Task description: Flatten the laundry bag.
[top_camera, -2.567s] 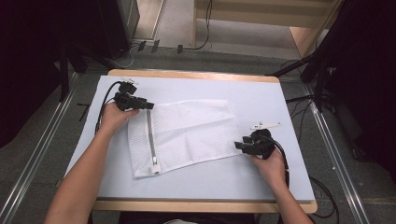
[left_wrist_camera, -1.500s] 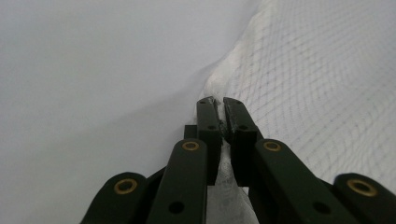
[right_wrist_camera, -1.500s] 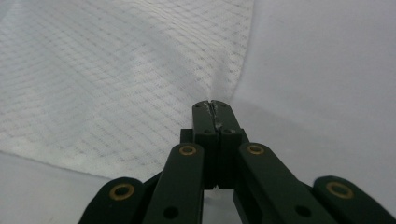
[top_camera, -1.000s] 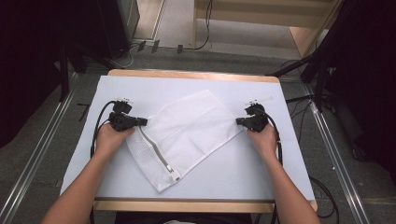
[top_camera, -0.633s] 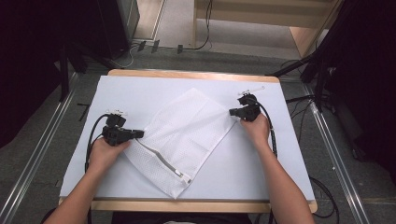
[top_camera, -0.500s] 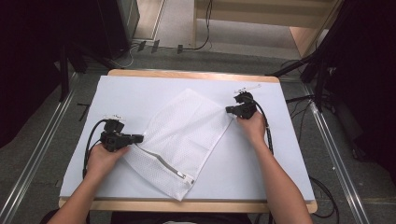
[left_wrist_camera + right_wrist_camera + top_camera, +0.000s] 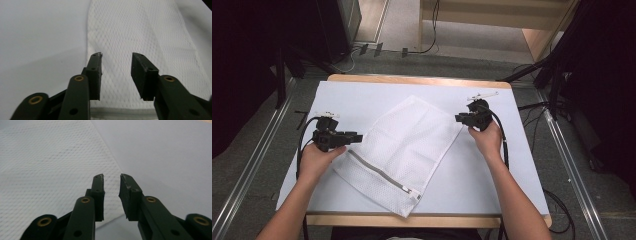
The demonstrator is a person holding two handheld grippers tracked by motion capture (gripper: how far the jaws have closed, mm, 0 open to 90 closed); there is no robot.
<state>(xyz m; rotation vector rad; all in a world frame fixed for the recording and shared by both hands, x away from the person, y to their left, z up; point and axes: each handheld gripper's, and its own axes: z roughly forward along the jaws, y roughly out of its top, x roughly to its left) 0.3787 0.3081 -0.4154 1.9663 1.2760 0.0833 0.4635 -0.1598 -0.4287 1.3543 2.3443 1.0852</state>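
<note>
the white mesh bag (image 7: 399,152) lies flat and spread out on the surface (image 7: 362,95), turned at a slant between the two tools. it is a see-through netting with a fine diamond weave, faintly creased, and a grey zipper (image 7: 379,172) runs along its near short edge, ending in a small pull at the corner closest to the person. in the left tool view the weave (image 7: 140,37) shows clearly, with a hemmed edge running away on the left and the grey zip band crossing low behind the jaws.

the left tool (image 7: 354,137) sits just beside the bag's left corner, by the far end of the zipper; its jaws have just been opening and now stand moderately wide, above the mesh with nothing pinched between them. the right tool (image 7: 459,118) hovers at the bag's right corner; its jaws have also just been opening, stand at a narrow gap, and hold nothing, the bag's edge (image 7: 110,160) lying just below them.

the surface is covered by a pale sheet.
</note>
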